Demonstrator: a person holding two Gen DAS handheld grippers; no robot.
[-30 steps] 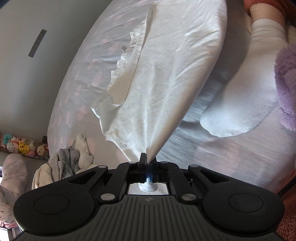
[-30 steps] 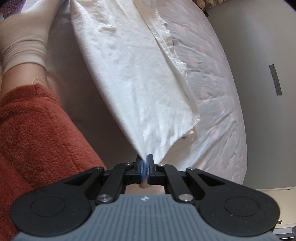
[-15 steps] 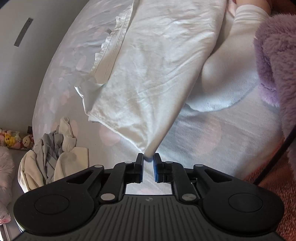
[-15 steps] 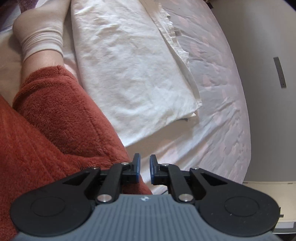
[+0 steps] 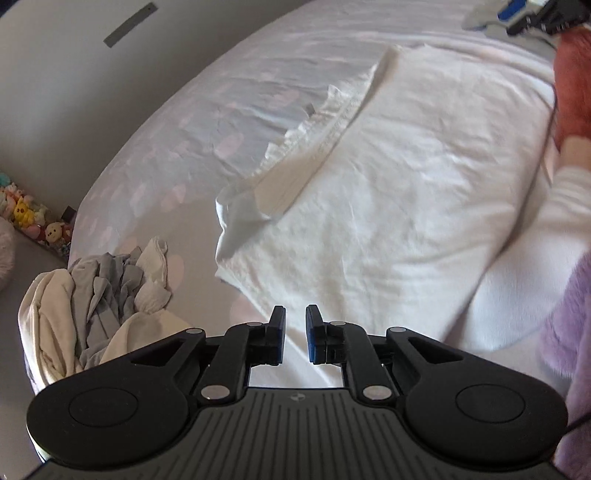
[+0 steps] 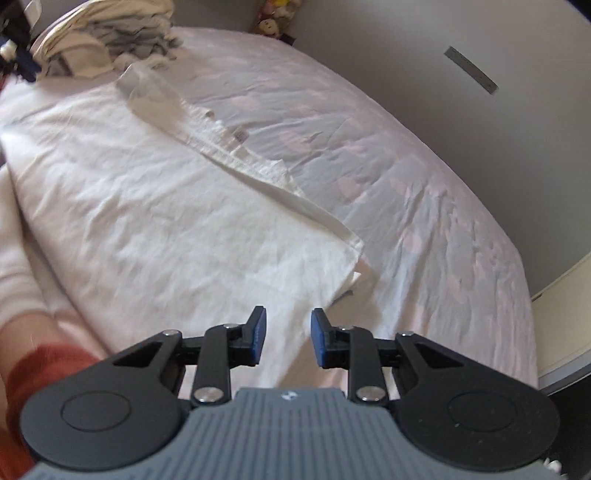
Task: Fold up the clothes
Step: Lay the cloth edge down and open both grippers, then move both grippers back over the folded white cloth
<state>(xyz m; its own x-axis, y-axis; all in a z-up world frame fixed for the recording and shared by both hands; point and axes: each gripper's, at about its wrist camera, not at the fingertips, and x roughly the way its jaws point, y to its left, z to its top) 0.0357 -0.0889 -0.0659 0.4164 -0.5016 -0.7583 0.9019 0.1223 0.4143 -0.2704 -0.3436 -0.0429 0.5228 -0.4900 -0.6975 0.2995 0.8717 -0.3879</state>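
Observation:
A white garment [image 5: 399,192] lies folded flat on the bed, its hemmed edge doubled over along the far side. My left gripper [image 5: 295,325] hovers just above the garment's near corner, jaws opening with nothing between them. In the right wrist view the same white garment [image 6: 177,221] spreads across the bed. My right gripper [image 6: 288,328] hangs over its near edge, jaws opening and empty. The pads of both grippers are clear of the cloth.
A heap of grey and cream clothes [image 5: 96,306] sits at the bed's left end, seen too as the clothes heap [image 6: 107,33] at top left. A person's white sock [image 5: 546,258], purple fleece [image 5: 569,332] and rust-red sleeve [image 6: 33,373] border the garment. Plush toys [image 5: 29,218] line the floor.
Both grippers let go of the garment's corners and opened. The garment dropped flat onto the bed. Both hands rose, pulled back and rolled, so the views turned.

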